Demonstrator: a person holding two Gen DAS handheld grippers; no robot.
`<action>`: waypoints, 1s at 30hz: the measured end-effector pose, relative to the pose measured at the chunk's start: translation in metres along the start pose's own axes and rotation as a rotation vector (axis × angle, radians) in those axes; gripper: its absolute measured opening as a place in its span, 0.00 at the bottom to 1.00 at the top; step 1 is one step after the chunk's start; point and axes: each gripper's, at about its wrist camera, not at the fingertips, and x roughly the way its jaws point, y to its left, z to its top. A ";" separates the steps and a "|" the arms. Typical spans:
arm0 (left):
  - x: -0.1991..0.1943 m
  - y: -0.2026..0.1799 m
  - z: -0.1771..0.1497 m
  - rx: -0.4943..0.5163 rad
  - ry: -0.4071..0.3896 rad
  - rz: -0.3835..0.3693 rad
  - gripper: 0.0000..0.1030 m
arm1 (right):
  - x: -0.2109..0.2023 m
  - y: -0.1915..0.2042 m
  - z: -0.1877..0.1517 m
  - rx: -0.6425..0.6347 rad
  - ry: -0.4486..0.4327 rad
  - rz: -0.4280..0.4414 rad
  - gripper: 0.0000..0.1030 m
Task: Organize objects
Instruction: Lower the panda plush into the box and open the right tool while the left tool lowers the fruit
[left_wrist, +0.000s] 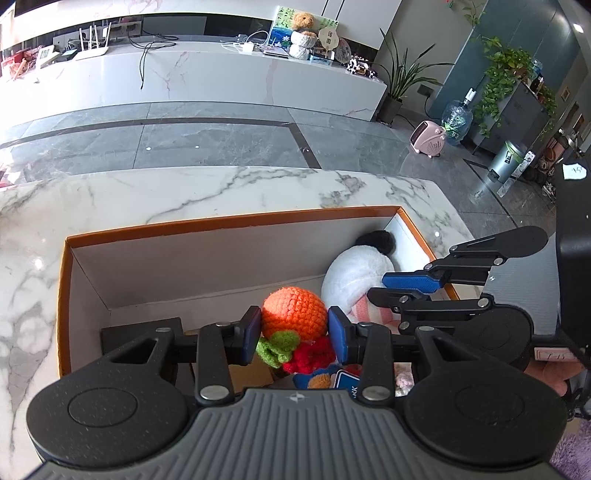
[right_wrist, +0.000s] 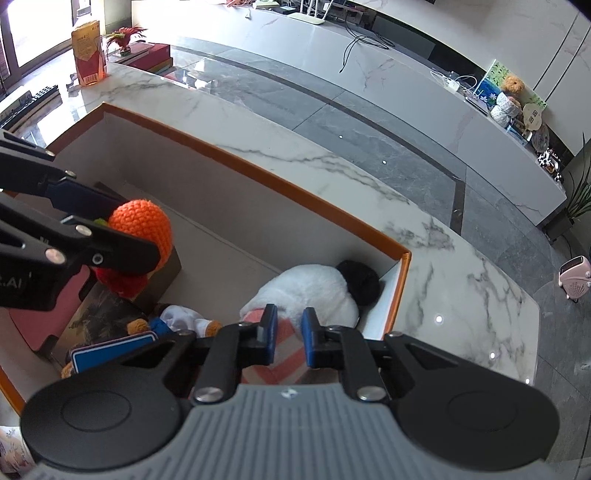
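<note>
The left gripper (left_wrist: 293, 330) is clamped on the crocheted orange toy (left_wrist: 293, 314), holding it just above the orange-rimmed box (left_wrist: 229, 221), likely to set it down inside among the sorted things. To the right, the right gripper (right_wrist: 288, 338) has its pads pinched on the pink-striped cloth (right_wrist: 286, 354) of the white plush (right_wrist: 310, 291), which lies in the box's far right corner, probably to tuck or shift it. Below the orange toy, a blue sign (right_wrist: 110, 352) and smaller toys crowd the near floor, leaving free space mainly at the far left.
</note>
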 end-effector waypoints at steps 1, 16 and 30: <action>0.001 0.000 0.000 -0.005 0.002 -0.002 0.44 | 0.000 0.000 0.000 -0.002 -0.004 -0.002 0.15; 0.008 -0.014 -0.011 0.006 0.043 -0.071 0.44 | -0.024 0.012 -0.018 -0.027 0.074 0.035 0.15; 0.016 -0.002 0.001 -0.055 0.028 -0.046 0.44 | -0.013 0.012 -0.028 0.001 0.070 0.081 0.14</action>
